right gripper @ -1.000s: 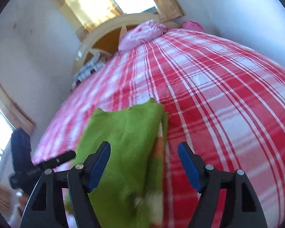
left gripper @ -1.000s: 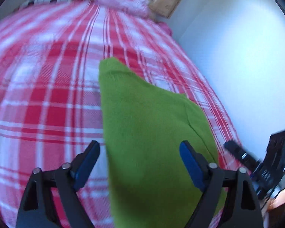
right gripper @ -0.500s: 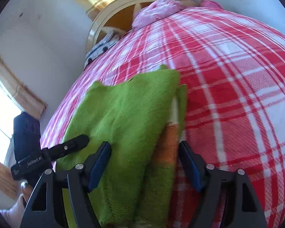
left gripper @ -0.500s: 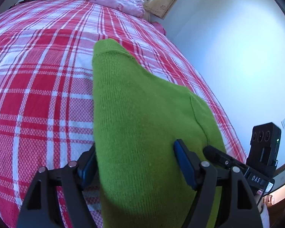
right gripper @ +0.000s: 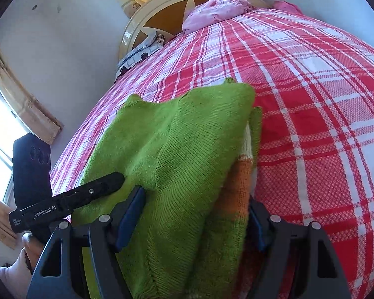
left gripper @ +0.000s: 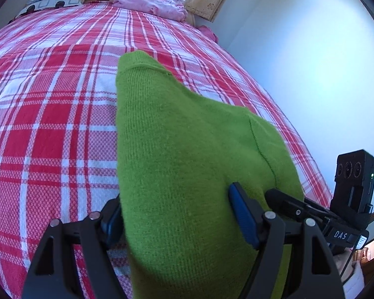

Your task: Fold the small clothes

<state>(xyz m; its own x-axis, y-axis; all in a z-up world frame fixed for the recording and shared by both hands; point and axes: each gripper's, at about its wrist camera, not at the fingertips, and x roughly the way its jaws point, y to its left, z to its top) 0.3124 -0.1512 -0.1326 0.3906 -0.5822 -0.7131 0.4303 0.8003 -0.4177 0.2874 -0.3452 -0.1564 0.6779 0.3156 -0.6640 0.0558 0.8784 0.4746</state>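
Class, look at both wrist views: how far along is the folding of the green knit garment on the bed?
Done: the green knit garment is already doubled, one layer lying over an orange and white striped part. In hand: the left gripper and right gripper each straddle its near edge on the red plaid bedspread; whether they grip is unclear. Left: probably another fold, then setting it down flat.

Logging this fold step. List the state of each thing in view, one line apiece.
Green sweater: folded over on the bed, near end between both grippers' fingers.
Left gripper: open, fingers straddling the sweater.
Right gripper: open, fingers straddling the folded layers.
Plaid bedspread: spread flat over the bed.
Pink cloth: crumpled at the headboard.
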